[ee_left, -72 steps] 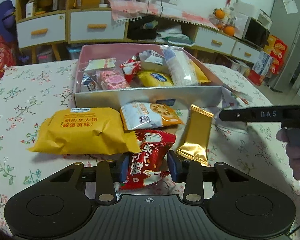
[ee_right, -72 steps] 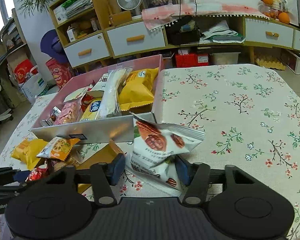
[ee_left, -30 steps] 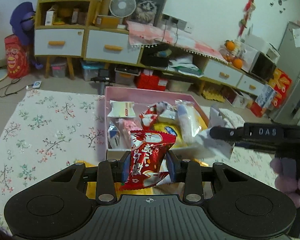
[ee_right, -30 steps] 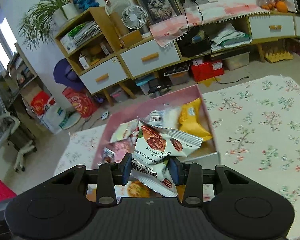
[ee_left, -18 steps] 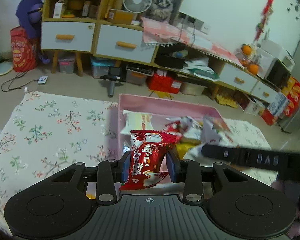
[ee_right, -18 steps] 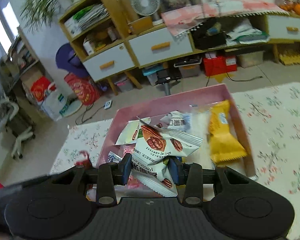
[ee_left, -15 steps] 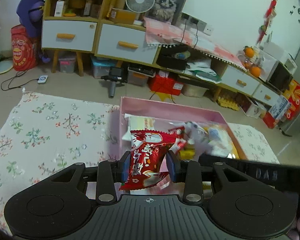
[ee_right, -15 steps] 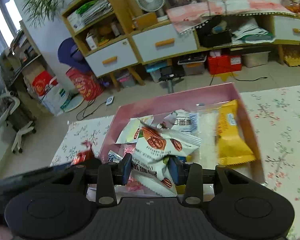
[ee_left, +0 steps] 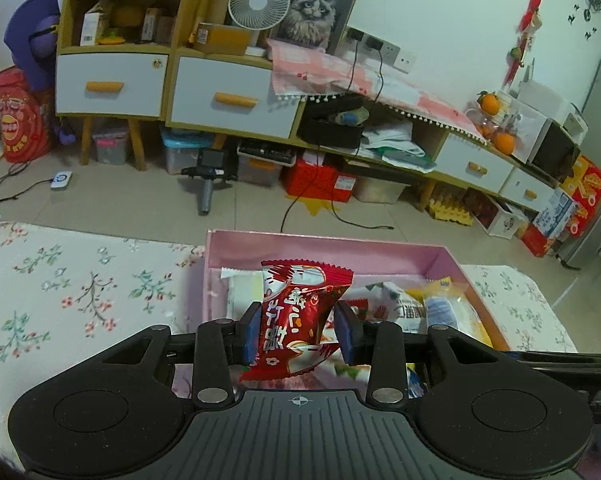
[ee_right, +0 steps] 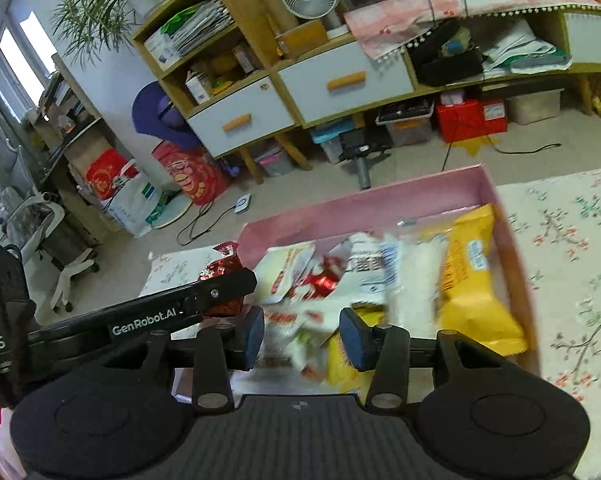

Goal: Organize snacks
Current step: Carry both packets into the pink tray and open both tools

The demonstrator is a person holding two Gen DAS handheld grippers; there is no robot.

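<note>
My left gripper (ee_left: 298, 336) is shut on a red snack packet (ee_left: 296, 320) and holds it above the pink box (ee_left: 324, 246), near the box's left part. The same packet (ee_right: 220, 266) and the left gripper's finger (ee_right: 204, 294) show at the left of the right wrist view. My right gripper (ee_right: 301, 338) is open above the pink box (ee_right: 364, 206). A white packet with nut pictures (ee_right: 312, 340) is blurred below its jaws, among the snacks in the box. A yellow packet (ee_right: 472, 280) and a long white packet (ee_right: 412, 280) lie in the box's right part.
The box stands on a floral tablecloth (ee_left: 68, 292), which also shows in the right wrist view (ee_right: 568, 264). Beyond the table's far edge are the floor, wooden cabinets with white drawers (ee_left: 112, 86) and a fan (ee_left: 259, 2).
Both grippers rose from the table and moved over the pink box. The right gripper opened and the white nut packet dropped from it into the box. The left gripper still holds the red packet.
</note>
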